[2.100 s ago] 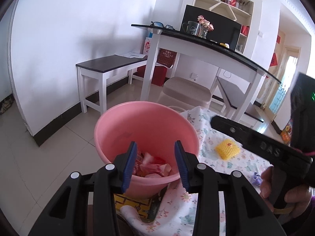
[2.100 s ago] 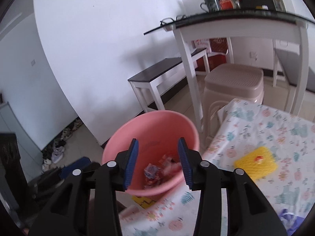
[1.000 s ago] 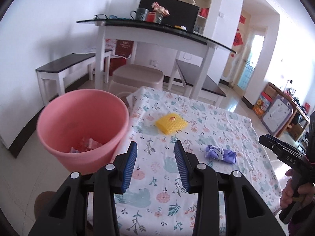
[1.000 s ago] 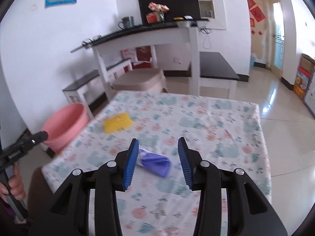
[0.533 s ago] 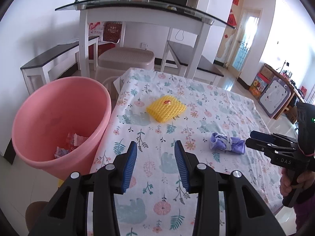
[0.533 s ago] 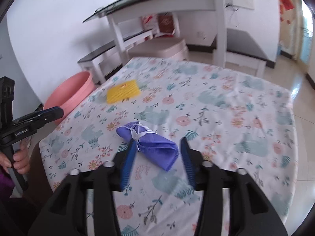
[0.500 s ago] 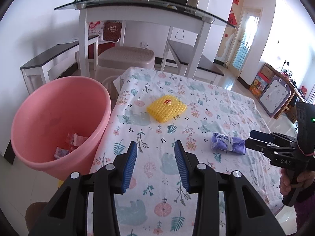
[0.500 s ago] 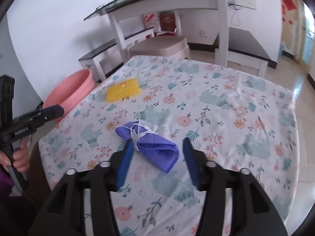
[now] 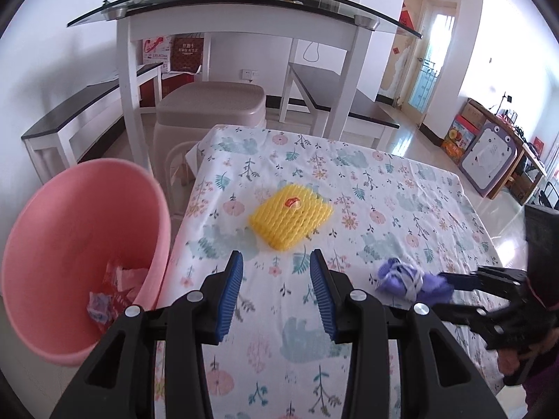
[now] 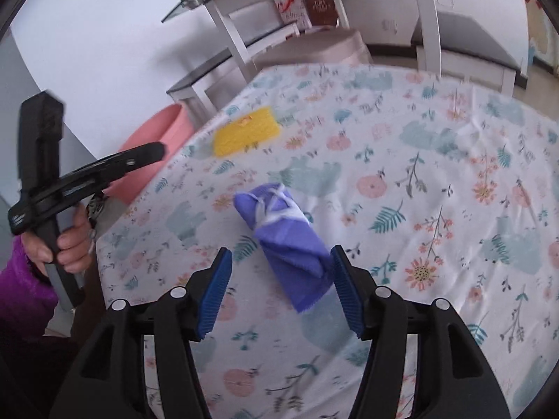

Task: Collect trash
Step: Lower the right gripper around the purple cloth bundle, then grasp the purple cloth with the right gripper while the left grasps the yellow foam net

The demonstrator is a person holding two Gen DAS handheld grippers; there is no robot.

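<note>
the floral tablecloth (image 9: 401,181) is bounded on its left edge by the pink bin (image 9: 70,230), set just beside and below it; bare cloth is left around both pieces of trash. the yellow foam net (image 9: 290,216) is seen lying ahead of the left gripper (image 9: 276,289), whose jaws are held apart on nothing. the purple bundle (image 10: 286,241) is straddled by the right gripper (image 10: 281,289), angled downward, its jaws opening, pads not pressed on it.
</note>
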